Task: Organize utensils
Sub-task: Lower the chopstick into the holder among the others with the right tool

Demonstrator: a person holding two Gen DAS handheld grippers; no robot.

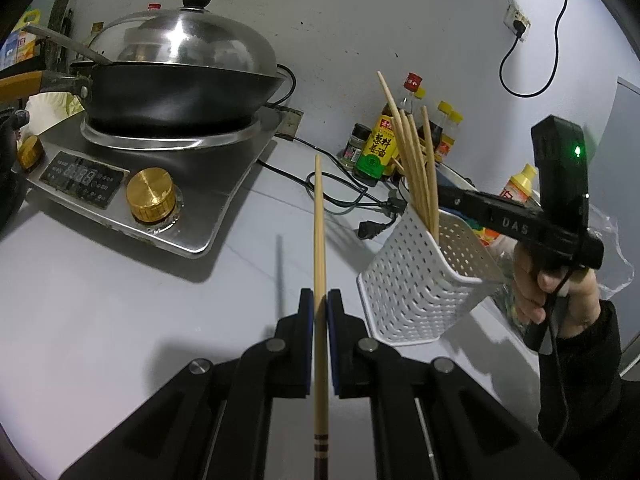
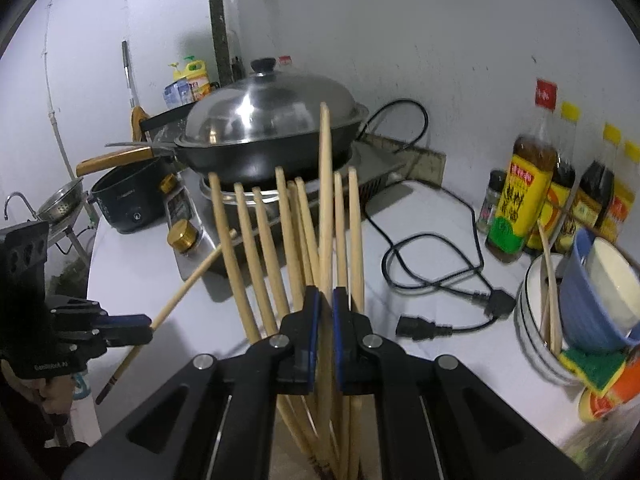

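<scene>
1. Your left gripper [image 1: 319, 300] is clamped on a single chopstick [image 1: 319, 240], which runs straight out between the blue pads [image 1: 307, 320], its dark banded end toward the camera and its pale tip over the surface [image 1: 120, 300].
2. Just to the right of that gripper stands a white perforated holder [image 1: 424, 280], tilted, with a fan of chopsticks [image 1: 416, 160] sticking up out of it.
3. Your right gripper [image 2: 326, 300] is closed on one chopstick [image 2: 326, 184] that stands taller than the others in the bundle around it; from the left wrist view this gripper reaches in over the top of the holder.
4. Your right hand [image 1: 560, 288], in a dark sleeve, holds that gripper's handle behind the holder.
5. Farther out, on the left of the surface, sits an induction cooker [image 1: 160, 184] with a gold knob, carrying a black wok [image 1: 176, 96] under a steel lid [image 1: 180, 44].
6. Along the wall stand sauce bottles [image 2: 524, 200], and a loose black power cord [image 2: 436, 276] lies between them and the cooker.
7. At the right edge, stacked bowls [image 2: 592, 292] hold another chopstick or two, beside a green and yellow sponge [image 2: 592, 368].
</scene>
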